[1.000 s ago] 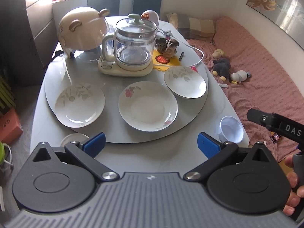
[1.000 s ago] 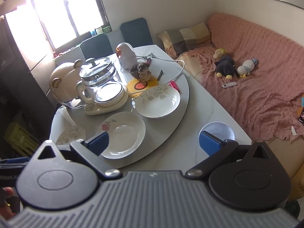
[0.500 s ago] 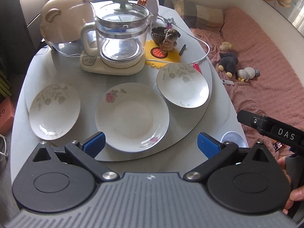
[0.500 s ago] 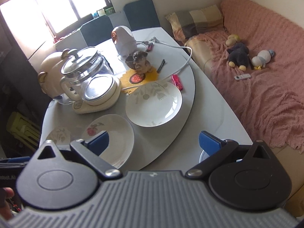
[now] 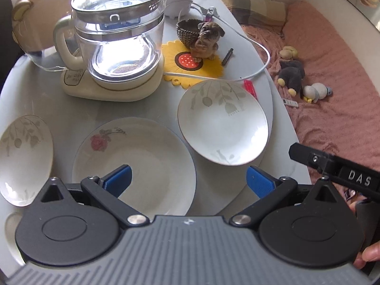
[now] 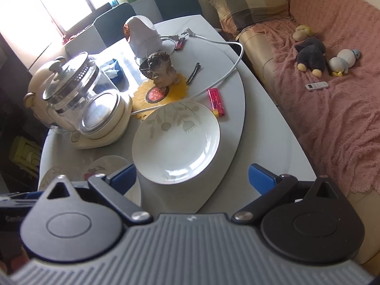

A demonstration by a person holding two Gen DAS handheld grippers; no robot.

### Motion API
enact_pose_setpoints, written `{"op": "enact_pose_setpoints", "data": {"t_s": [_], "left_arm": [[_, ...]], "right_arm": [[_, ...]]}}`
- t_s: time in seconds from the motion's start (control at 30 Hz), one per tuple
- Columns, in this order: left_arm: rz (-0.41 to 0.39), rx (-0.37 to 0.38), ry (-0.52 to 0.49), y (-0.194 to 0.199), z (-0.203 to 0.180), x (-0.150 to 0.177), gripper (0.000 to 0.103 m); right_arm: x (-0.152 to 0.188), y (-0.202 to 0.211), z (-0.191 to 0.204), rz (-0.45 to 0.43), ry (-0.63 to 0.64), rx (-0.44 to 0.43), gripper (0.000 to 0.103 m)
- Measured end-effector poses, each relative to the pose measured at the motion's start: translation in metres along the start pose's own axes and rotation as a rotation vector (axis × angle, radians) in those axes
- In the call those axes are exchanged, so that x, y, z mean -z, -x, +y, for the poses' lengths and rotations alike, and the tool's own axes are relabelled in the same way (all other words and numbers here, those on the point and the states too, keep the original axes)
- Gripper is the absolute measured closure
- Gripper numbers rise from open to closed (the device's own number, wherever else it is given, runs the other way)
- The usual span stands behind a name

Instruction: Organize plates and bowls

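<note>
— How did your grippers stand?
— My left gripper (image 5: 187,178) and right gripper (image 6: 192,175) both gaped wide, holding nothing.
— And the plates?
— Three on the turntable (image 5: 76,109): a rose plate (image 5: 147,156) under my left, two leaf-patterned plates (image 5: 223,123) (image 5: 21,156) flanking it, all white.

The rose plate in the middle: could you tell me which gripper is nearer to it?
Left. The left gripper hangs open right over the rose plate's near edge. The right gripper is off to its right, open over the near edge of the leaf plate.
</note>
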State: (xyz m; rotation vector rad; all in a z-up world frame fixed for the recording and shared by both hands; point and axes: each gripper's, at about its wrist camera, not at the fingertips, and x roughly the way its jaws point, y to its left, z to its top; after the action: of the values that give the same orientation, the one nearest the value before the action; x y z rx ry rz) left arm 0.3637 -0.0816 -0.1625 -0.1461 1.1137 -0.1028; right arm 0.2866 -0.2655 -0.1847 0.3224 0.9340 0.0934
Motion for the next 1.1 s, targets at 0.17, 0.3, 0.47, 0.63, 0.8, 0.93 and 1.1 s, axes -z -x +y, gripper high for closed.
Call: {"op": "enact_pose_setpoints", "data": {"t_s": [0.17, 0.3, 0.47, 0.63, 0.8, 0.93, 1.1], "left_arm": [[0.001, -0.019, 0.02, -0.03, 0.004, -0.025, 0.0], [-0.003, -0.031, 0.01, -0.049, 0.004, -0.038, 0.0], [-0.028, 0.005, 0.012, -0.069, 0.005, -0.052, 0.0], [-0.014, 0.048, 0.034, -0.091, 0.008, -0.06, 0.001], [0.01, 0.051, 0.063, -0.119, 0.013, -0.072, 0.016], [0.018, 0.062, 0.068, -0.137, 0.015, -0.082, 0.028], [0.047, 0.07, 0.084, -0.162, 0.015, -0.093, 0.043]], "right_arm": [[-0.015, -0.031, -0.009, 0.026, 0.02, -0.003, 0.006], [-0.025, -0.053, -0.015, 0.058, 0.013, -0.032, 0.008], [-0.032, -0.076, -0.019, 0.081, -0.017, -0.002, 0.015], [-0.033, -0.096, -0.025, 0.116, -0.07, 0.002, 0.023], [-0.038, -0.118, -0.032, 0.122, -0.08, 0.022, 0.038], [-0.047, -0.138, -0.04, 0.136, -0.101, 0.02, 0.045], [-0.051, -0.152, -0.045, 0.181, -0.18, -0.012, 0.063]]}}
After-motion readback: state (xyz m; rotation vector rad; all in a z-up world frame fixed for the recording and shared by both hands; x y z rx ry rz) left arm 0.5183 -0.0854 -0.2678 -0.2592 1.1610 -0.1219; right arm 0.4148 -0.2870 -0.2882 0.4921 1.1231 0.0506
